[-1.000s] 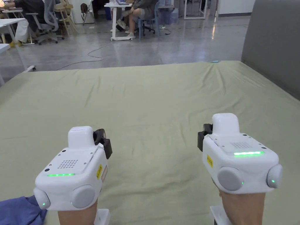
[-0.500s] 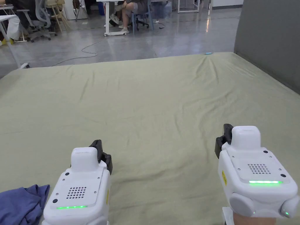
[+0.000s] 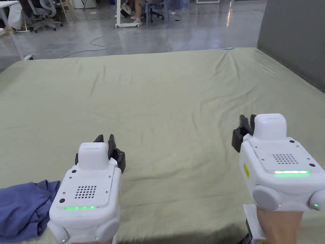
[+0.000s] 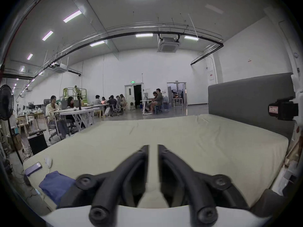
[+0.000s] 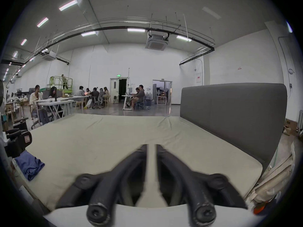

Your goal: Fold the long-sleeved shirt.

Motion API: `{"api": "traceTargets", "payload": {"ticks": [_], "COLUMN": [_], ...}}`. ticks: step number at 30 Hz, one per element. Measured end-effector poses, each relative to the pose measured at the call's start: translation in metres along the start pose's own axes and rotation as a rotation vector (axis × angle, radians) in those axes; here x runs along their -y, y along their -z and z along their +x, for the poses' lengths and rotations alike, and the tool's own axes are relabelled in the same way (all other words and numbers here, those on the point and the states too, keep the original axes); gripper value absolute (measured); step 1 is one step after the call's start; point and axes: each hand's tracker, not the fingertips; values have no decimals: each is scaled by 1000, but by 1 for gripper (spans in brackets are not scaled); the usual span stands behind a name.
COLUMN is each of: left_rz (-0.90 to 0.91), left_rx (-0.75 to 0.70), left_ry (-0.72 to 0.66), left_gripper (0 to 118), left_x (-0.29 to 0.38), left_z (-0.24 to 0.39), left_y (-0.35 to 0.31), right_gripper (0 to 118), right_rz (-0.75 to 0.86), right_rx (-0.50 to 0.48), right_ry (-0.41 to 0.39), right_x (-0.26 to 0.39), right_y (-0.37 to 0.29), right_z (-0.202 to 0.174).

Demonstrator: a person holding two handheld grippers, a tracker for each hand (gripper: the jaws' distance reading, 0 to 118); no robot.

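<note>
Two grippers — left gripper and right gripper — one blue shirt, one bed.

shirt: plain blue is being shown | bed sheet: pale olive green, unpatterned | headboard: grey | left gripper, right gripper: white bodies, black fingers, green lights being shown

Shirt lies bunched on the bed at its near left corner, just left of the left tool; right tool well apart, headboard along the bed's right.
</note>
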Motion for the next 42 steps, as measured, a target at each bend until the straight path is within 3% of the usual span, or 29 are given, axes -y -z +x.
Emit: {"api": "traceTargets", "payload": {"ticks": [1, 2, 3, 4, 6, 9, 11, 16, 20, 25, 35, 42], "left_rz": [-6, -19, -34, -29, 18, 30, 21, 39, 27, 44, 34, 29], "left_rx": [0, -5, -4, -6, 0, -10, 21, 16, 11, 5, 16, 12], "left_ry": [-4, -20, -38, -45, -42, -16, -16, -15, -19, 1, -9, 4], "left_gripper": [47, 83, 112, 118, 118, 118, 118, 118, 118, 118, 118, 118], "left_x": [-1, -2, -3, -2, -5, -8, -5, -3, -3, -3, -3, -3], "left_z": [-1, -3, -4, -6, -7, -8, -11, -15, -16, -14, -10, -8], "left_y": [1, 3, 4, 4, -1, -1, 3, 5, 7, 5, 6, 5], "right_gripper": [58, 83, 97, 99, 99, 99, 99, 99, 99, 98, 98, 98], "right_rz": [-4, -13, -18, -6, 0, -105, -149, -29, 10, 29, 25, 37], "right_rx": [-3, -10, -4, -1, 6, -53, -48, -43, -46, -65, -76, -32], "right_ry": [-17, -42, -66, -81, -69, 81, 134, 19, 58, 8, 26, 5], "right_x": [0, 1, 2, 3, 4, 5, 8, 5, 0, -3, -2, 2], "right_y": [0, 2, 2, 0, -1, 4, 3, -3, -2, 3, 5, 7], "right_z": [-2, -5, -7, -9, -12, -10, -11, -19, -20, -17, -15, -15]}}
